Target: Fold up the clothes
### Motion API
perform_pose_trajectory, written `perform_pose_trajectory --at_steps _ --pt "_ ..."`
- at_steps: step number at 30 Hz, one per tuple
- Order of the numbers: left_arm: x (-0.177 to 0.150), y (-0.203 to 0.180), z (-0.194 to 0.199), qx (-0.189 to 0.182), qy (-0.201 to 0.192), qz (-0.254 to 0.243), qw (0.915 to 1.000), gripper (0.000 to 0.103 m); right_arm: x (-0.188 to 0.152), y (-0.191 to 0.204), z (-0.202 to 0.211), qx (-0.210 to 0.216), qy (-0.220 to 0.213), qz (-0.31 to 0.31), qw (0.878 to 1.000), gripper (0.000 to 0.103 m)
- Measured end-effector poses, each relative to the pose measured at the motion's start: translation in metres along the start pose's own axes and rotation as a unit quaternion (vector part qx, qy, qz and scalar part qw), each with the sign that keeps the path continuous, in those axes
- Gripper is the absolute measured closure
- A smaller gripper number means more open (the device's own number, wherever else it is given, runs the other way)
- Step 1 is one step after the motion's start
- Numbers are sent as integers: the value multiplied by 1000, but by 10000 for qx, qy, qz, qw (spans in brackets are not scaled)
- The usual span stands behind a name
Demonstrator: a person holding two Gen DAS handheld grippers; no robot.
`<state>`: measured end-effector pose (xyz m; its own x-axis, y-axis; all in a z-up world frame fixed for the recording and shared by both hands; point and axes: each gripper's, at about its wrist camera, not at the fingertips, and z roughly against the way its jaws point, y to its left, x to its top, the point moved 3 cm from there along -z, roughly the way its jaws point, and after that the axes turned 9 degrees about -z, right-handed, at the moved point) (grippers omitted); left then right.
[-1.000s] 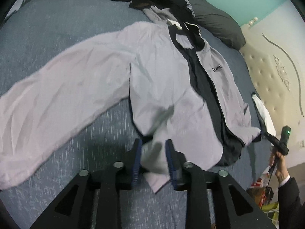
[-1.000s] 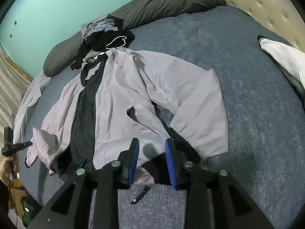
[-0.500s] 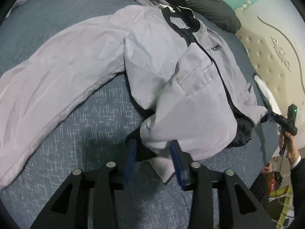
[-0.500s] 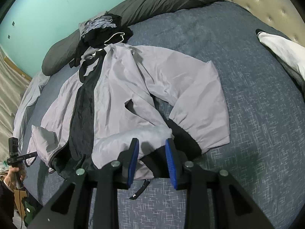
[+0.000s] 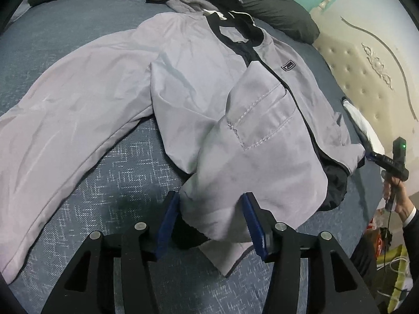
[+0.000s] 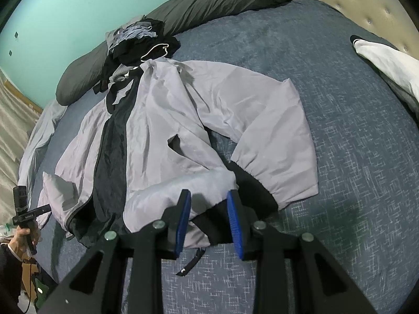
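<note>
A light grey jacket (image 5: 209,99) with a black lining lies spread on the blue bedspread (image 5: 117,170), collar away from me. Its left front panel, with a stitched pocket, is folded over the black middle. My left gripper (image 5: 210,209) is open, and the panel's lower hem lies loose between its blue pads. In the right wrist view the jacket (image 6: 162,130) shows its right sleeve bent back toward the hem. My right gripper (image 6: 208,204) is shut on the bunched grey hem by the black waistband. The right gripper (image 5: 377,157) also shows at the jacket's far corner.
A long dark pillow (image 6: 209,2) and a pile of dark clothes (image 6: 138,44) lie beyond the collar. A white garment (image 6: 387,62) rests near the tufted headboard (image 5: 366,73). A person's hand (image 5: 392,196) holds the right gripper past the bed's edge, above floor clutter.
My left gripper carried the left front panel across the black lining, laid it down, and its fingers spread apart. The right gripper has kept its hold and barely moved.
</note>
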<state>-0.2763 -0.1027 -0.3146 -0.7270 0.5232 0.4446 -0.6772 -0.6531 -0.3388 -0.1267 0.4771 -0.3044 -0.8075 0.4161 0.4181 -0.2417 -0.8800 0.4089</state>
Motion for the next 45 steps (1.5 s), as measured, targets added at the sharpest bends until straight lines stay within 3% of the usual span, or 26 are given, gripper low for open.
perform_pose_trajectory --at_steps 4,11,16,32,36,45 --pt "3 -3 -3 -55 -40 -58 10000 51 0 -2 -1 2 8 -29 10000 75" --pt "4 -5 -2 -89 -75 -101 9999 83 -1 0 -6 -13 28 -28 10000 74" --pt "4 -7 -2 -55 -64 -143 9999 93 0 2 -5 -12 21 -6 10000 74" --pt "-21 -47 52 422 -25 -327 9986 95 -2 -4 20 47 -74 -54 9999 74" --pt "-29 -59 63 473 -23 -384 9981 95 -4 -5 25 97 9 -98 9999 49" --pt "-43 -87 88 511 -56 -527 9973 96 -9 -13 23 49 168 -103 9998 45"
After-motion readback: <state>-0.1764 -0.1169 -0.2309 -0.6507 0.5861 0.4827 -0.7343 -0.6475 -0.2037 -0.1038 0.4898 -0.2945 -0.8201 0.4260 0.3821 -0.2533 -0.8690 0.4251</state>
